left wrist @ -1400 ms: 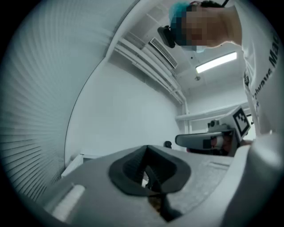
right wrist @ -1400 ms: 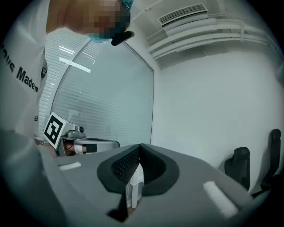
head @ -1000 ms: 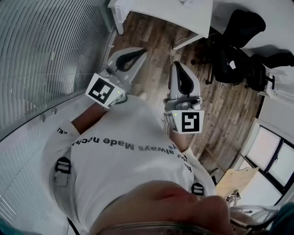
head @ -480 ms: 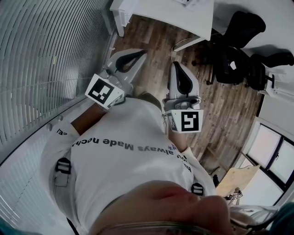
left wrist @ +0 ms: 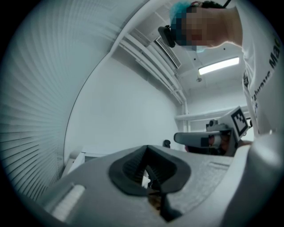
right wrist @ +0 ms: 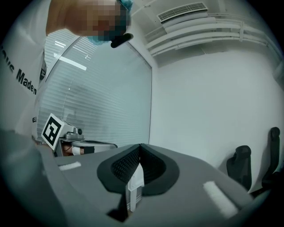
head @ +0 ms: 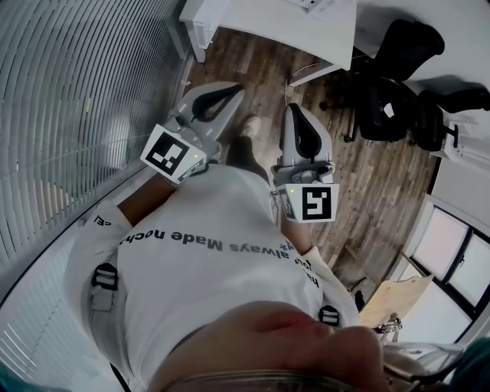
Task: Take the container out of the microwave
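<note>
We record the slatted glass wall [head: 69, 92], the wooden floor [head: 375, 184] and a white surface [head: 268, 23]. Left tool [head: 236, 89] and right tool [head: 294, 109] point level with jaws together, gripping nothing. We cannot tell where the container is.

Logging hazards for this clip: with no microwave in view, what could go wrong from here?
1. The left gripper looks close to the blinds; a swing that way could knock them.
2. The desk and black chairs stand ahead of the shoe; a bump or trip seems possible.
3. The right gripper, like the left, is shut and empty; both must open before any grasp.
</note>
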`<state>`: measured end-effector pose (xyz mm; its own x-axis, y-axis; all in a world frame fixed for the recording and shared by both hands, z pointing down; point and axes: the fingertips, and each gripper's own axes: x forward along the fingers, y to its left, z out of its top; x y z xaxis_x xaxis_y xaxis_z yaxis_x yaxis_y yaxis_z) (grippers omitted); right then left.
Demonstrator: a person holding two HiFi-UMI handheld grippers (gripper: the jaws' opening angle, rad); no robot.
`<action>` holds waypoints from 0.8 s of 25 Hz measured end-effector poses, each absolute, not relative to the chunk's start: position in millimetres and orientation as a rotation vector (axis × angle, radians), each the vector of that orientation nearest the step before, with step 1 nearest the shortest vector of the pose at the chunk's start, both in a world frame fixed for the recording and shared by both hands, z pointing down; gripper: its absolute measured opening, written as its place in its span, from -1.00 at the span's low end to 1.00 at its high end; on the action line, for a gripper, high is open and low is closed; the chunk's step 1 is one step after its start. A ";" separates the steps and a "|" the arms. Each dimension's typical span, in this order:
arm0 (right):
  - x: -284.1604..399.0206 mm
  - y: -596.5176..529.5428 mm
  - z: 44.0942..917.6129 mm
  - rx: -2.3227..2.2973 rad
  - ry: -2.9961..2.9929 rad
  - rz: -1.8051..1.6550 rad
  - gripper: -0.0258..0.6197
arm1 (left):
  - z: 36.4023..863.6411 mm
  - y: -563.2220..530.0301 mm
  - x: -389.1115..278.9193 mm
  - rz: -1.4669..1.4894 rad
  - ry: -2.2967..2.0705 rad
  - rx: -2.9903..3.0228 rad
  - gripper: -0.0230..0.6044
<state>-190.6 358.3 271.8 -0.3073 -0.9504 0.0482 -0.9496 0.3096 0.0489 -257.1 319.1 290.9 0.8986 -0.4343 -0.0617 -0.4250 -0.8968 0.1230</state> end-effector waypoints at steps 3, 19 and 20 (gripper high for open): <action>-174.6 345.5 273.0 1.811 -2.484 -0.024 -0.92 | 293.0 305.5 -240.5 -0.132 -0.666 2.959 -0.91; -47.0 266.0 289.0 1.805 -2.493 0.034 -0.92 | 303.8 225.3 -116.8 -0.086 -0.696 2.950 -0.92; -38.9 260.9 289.4 1.803 -2.496 0.038 -0.92 | 303.6 220.3 -109.0 -0.084 -0.700 2.950 -0.91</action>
<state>-38.9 260.9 289.4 -0.3128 -0.9476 0.0649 -0.9491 0.3145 0.0168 -109.0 220.3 303.6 0.8923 -0.4506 -0.0285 -0.4446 -0.8879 0.1181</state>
